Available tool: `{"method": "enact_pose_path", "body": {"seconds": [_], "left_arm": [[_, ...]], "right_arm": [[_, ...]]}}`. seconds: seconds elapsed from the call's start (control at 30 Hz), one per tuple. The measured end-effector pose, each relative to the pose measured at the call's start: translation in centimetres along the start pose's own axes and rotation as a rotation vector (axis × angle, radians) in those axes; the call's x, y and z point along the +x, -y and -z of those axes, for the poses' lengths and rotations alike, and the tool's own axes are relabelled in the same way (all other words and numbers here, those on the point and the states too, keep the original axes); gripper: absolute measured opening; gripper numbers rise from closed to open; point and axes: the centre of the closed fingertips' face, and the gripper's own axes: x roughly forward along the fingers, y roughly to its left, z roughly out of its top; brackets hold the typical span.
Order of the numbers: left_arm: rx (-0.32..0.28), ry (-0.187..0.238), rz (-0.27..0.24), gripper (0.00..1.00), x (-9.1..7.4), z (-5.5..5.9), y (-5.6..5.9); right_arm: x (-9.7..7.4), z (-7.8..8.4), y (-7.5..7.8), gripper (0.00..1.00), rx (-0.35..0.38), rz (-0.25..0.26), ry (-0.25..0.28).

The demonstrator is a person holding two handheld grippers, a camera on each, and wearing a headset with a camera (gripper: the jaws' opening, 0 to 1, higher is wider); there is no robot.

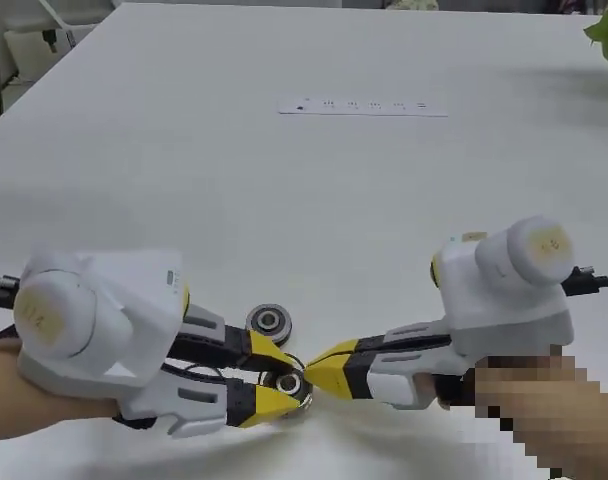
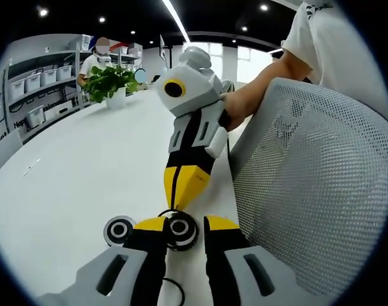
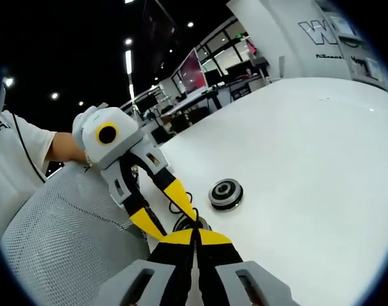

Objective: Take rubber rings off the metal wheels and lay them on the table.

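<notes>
One metal wheel, dark rubber ring around its rim, sits low on the white counter at its near edge, grasped between the left tongs. The right tongs are clenched, tips against that wheel's edge; whether they pinch the ring cannot be told. A second wheel lies flat just beside.

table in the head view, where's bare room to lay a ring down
Widest bare stretch: the table between the white strip and the loose wheel. Also free right of that wheel, beyond the right gripper. Crowded at the near edge, where the left gripper clamps the second wheel, the right gripper's shut tips close by.
</notes>
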Motion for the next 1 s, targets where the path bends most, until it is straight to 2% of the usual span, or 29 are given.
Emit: {"method": "enact_pose_path", "body": {"seconds": [0.13,0.3,0.43,0.57,0.73,0.9,1.0], "left_arm": [[0.016,0.006,0.010,0.30,-0.8,-0.7,0.2],[0.054,0.005,-0.007,0.45,-1.8,-1.8,-0.2],[0.032,0.046,-0.002,0.62,-2.8,-3.4,-0.2],[0.041,0.064,-0.020,0.70,-3.8,-4.5,-0.6],[0.027,0.064,-0.013,0.77,-5.3,-4.6,-0.6],[0.027,0.052,-0.047,0.84,-6.7,-4.1,-0.6],[0.011,0.056,-0.084,0.87,-7.7,-3.7,-0.8]], "right_arm": [[-0.2,-0.1,0.4,0.00,0.001,0.016,0.007],[-0.7,-0.5,0.4,0.00,-0.009,0.026,0.016],[-1.0,-0.7,0.5,0.00,-0.012,0.029,0.023],[-1.2,-1.0,0.4,0.00,-0.018,0.031,0.024],[-1.5,-1.6,0.2,0.00,-0.022,0.031,0.040],[-1.8,-2.1,0.2,0.00,-0.021,0.034,0.056],[-2.1,-2.5,0.0,0.00,-0.022,0.032,0.061]]}}
